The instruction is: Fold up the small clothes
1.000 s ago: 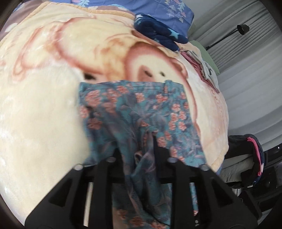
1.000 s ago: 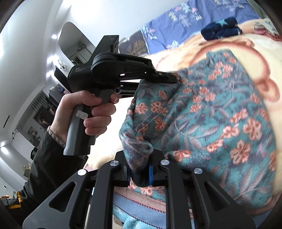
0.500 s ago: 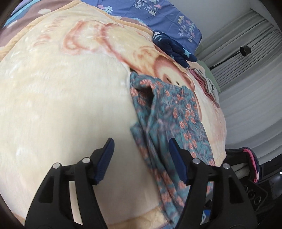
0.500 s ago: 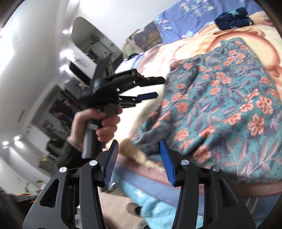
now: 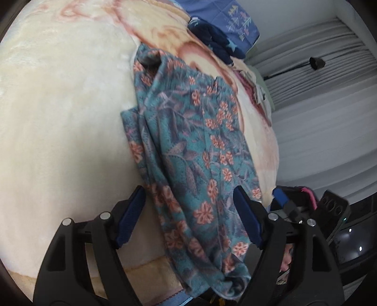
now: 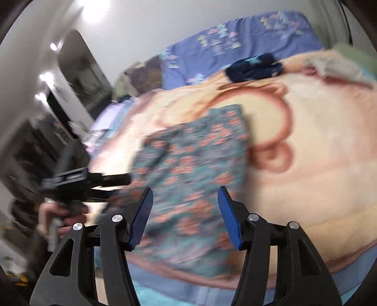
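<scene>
A small teal garment with orange flowers (image 5: 188, 150) lies folded lengthwise on a cream blanket (image 5: 59, 117), its near end hanging over the bed edge. My left gripper (image 5: 189, 211) is open and empty, jaws wide either side of the garment's near part. In the right wrist view, which is blurred, the same garment (image 6: 193, 164) lies ahead of my right gripper (image 6: 186, 216), which is open and empty. The left gripper (image 6: 82, 181) shows there at the left, held by a hand.
A dark blue star-print garment (image 5: 212, 40) lies at the far end of the blanket by a blue pillow (image 5: 226, 16). More clothes (image 5: 256, 91) lie at the far right edge. Grey curtains (image 5: 318, 106) and a dark unit (image 5: 334, 211) stand to the right.
Both grippers were shut on the garment a second ago, opened and let it drop on the blanket. Since then both have drawn back, the right one swinging fast.
</scene>
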